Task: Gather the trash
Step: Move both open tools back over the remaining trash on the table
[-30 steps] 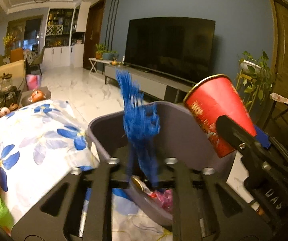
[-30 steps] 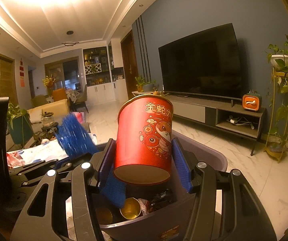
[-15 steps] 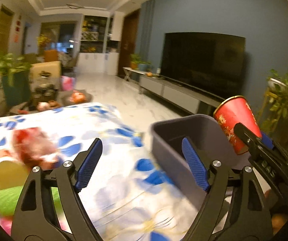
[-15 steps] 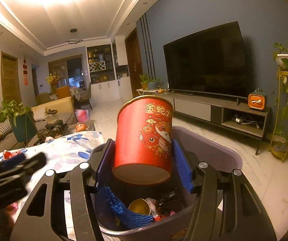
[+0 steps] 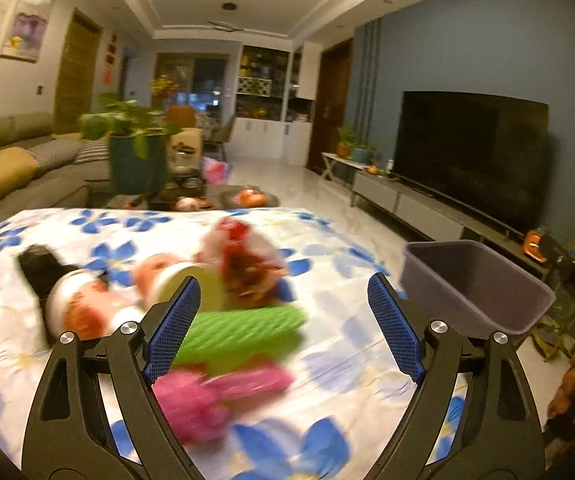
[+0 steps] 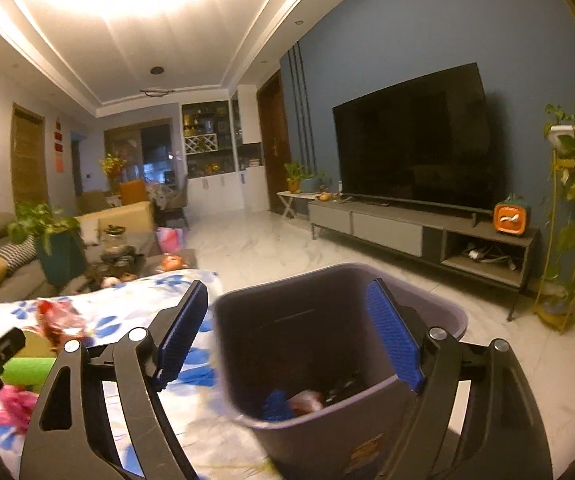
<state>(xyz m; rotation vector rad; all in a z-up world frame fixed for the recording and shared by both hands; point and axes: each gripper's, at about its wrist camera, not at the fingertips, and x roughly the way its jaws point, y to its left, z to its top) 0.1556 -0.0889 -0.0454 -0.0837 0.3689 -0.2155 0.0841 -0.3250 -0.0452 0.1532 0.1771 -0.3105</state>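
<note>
Jaws wide and empty, the left gripper (image 5: 283, 328) faces green and pink litter (image 5: 243, 336) on the flowered tablecloth (image 5: 327, 368), apparently choosing its next pick, while the right gripper (image 6: 287, 336), equally spread, hangs above the part-filled bin (image 6: 327, 360).

My left claw (image 5: 283, 312): jaws spread wide, nothing between the blue pads (image 5: 173, 328). It is held level and points forward. My right claw (image 6: 287, 336): jaws likewise spread wide, blue pads (image 6: 395, 344) bare, nothing gripped. In the right wrist view the left claw shows at the far left edge, lower than the right one.
</note>
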